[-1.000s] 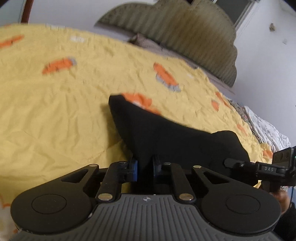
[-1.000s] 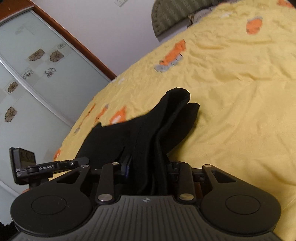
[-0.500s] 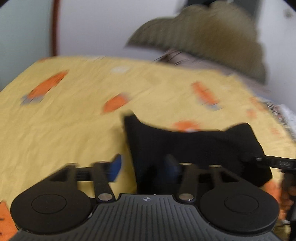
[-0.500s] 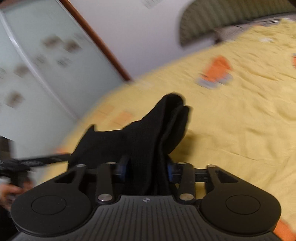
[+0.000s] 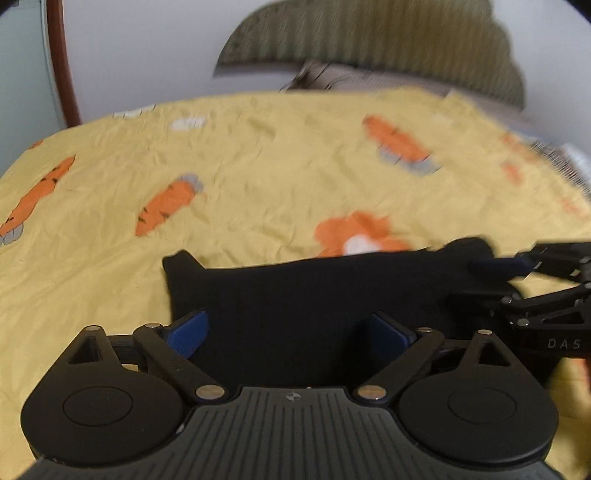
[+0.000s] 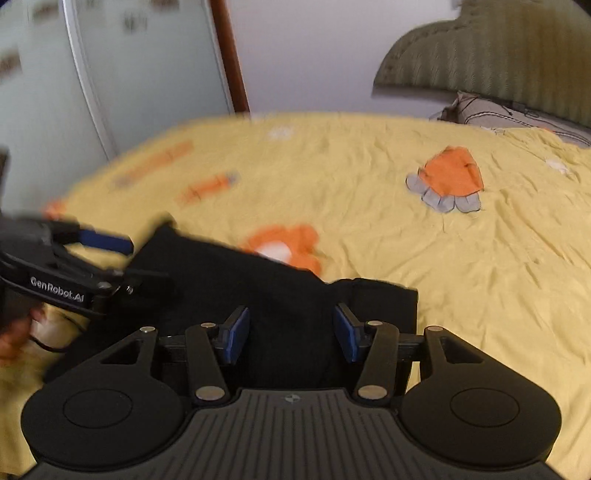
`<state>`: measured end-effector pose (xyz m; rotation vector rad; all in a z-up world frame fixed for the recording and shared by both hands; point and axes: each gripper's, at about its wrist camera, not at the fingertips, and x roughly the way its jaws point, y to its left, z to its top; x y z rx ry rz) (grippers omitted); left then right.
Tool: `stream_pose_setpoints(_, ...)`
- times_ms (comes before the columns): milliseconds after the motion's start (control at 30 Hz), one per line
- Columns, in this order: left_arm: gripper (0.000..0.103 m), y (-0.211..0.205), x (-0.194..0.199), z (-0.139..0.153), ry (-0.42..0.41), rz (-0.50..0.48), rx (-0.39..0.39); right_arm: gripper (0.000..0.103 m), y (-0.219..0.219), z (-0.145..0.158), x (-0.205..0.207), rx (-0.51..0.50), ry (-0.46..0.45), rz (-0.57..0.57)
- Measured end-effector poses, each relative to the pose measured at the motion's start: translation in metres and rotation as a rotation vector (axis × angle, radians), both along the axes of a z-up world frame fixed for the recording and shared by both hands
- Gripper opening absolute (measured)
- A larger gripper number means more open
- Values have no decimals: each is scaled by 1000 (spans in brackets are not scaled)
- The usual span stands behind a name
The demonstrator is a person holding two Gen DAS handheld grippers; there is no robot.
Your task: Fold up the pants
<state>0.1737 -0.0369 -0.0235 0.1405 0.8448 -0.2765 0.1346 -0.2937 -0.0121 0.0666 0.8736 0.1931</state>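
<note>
Black pants (image 5: 314, 295), folded into a low flat band, lie on the yellow carrot-print bedspread (image 5: 258, 166). My left gripper (image 5: 288, 332) hovers at their near edge, its jaws opening wide; the blue pads (image 5: 188, 332) stand clear of the cloth that lies between and below them. In the right wrist view the pants (image 6: 221, 280) spread leftwards, and my right gripper (image 6: 291, 332) sits over their right end, open, with fabric between its pads but not pinched. Each gripper shows in the other's view: the right gripper (image 5: 517, 280), the left gripper (image 6: 110, 258).
An olive padded headboard (image 5: 369, 33) and a grey pillow (image 6: 517, 114) stand at the far end of the bed. A sliding wardrobe door (image 6: 110, 74) with a brown wooden frame (image 6: 229, 55) is beyond the bed's left side. A hand (image 6: 14, 332) holds the left gripper.
Both grippers were shut on bunched, raised black fabric; now both have let go and the pants lie flat on the bed. The left jaws spread wide, and both views swung round.
</note>
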Motion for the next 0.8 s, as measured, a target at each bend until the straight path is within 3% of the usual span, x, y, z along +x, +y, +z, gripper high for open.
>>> stream_pose_setpoints(33,98,-4,8,-9,7,7,29,51,1,-7,9,-47,-2,-8)
stream_pose_setpoints(67,103,-3,13,-14,3,26,44,51,-3,-11,17,-28,1,-17)
stream_pose_setpoints(133,99,5,12,-8,2,66,21,51,-11,-7,20,28,11,-66)
stream_pose_setpoints(167,94,8,5,-1,-14,79,14,53,-9,-1,15,10,-3,-68)
stream_pose_setpoints(233,96,12,-14,11,-45,93,13,58,-1,9,-5,-61,-38,-66)
stream_pose_setpoints(267,98,14,-24,15,-55,98,-1,64,3,14,-13,-84,-46,-75)
stream_pose_setpoints(333,102,17,-45,18,-51,108,-39,99,9,20,-31,-82,-56,-102)
stream_pose_setpoints(367,103,16,-54,16,-46,107,-53,103,13,21,-39,-74,-52,-104)
stream_pose_setpoints(467,103,6,-62,-6,11,107,10,103,31,14,-56,-98,-27,-67)
stream_pose_setpoints(533,103,6,-71,-9,-30,124,26,103,46,-4,-60,-241,11,-24)
stream_pose_setpoints(633,103,9,-78,-3,-11,124,25,103,48,4,-74,-292,-14,-37)
stream_pose_setpoints(733,103,13,-80,-4,-3,140,25,103,49,26,-86,-314,-145,-130)
stream_pose_setpoints(800,103,13,-81,-5,7,160,13,103,49,32,-88,-268,-199,-188)
